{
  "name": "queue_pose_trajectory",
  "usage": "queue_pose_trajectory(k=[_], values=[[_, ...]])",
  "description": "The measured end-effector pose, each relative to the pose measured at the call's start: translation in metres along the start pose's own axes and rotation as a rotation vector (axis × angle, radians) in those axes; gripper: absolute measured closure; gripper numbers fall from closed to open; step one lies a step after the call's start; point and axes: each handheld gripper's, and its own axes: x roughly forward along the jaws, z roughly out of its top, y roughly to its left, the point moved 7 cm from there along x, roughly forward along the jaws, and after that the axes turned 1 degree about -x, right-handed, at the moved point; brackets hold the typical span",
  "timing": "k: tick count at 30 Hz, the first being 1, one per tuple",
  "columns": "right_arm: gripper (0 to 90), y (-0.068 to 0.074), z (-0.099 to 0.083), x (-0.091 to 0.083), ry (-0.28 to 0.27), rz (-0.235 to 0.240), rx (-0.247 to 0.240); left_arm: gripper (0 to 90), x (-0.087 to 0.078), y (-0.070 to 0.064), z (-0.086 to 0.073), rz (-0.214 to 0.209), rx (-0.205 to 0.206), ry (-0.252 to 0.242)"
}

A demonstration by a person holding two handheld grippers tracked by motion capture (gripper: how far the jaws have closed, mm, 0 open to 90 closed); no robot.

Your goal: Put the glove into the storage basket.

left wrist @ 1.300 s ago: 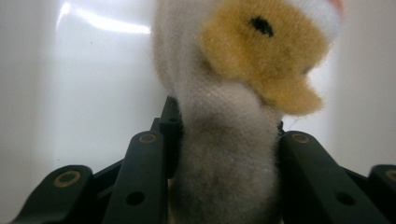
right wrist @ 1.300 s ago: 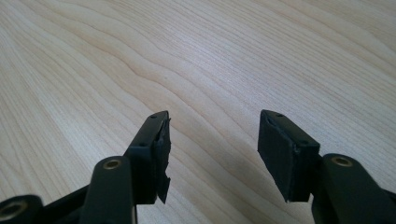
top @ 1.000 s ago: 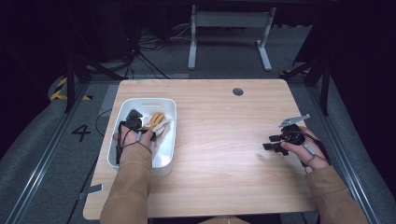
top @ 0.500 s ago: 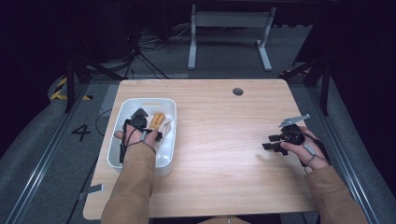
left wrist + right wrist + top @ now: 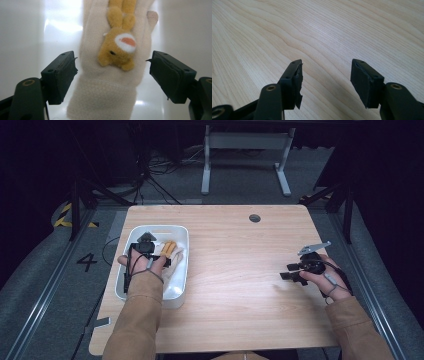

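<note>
I see cream knit glove with yellow plush bunny (image 5: 110, 75) between my left gripper (image 5: 111, 75) jaws, spread | long axis runs straight ahead | right gripper (image 5: 325, 80) spread, idle, well apart

Sleeves: tan fabric is covering both forearms to the wrists.
Left gripper (image 5: 111, 72): two black blocky jaws are showing small screw holes and brass-ringed pivots.
Right gripper (image 5: 325, 80): matching black jaws; a grey three-cornered plate is sitting on top.
Cables: thin black leads are trailing over each hand.
</note>
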Motion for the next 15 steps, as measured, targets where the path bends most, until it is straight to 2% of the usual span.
queue_pose_trajectory(k=[5,9,11,13,15], values=[[43.7,0.0,0.003,0.001,-0.002,0.003,-0.006,22.4,-0.008,0.0,0.004,0.013,0.022,-0.025],[43.7,0.0,0.004,0.001,-0.009,0.003,0.0,22.4,-0.019,-0.002,0.007,0.008,0.046,-0.058],[43.7,-0.001,0.005,0.001,-0.01,0.003,-0.001,22.6,-0.026,-0.006,0.009,-0.007,0.062,-0.085],[43.6,-0.001,0.004,0.001,-0.009,0.0,-0.001,22.6,-0.033,-0.012,0.011,-0.038,0.096,-0.115],[43.5,-0.001,0.004,0.001,-0.009,-0.001,-0.001,22.5,-0.039,-0.019,0.012,-0.081,0.108,-0.128]])
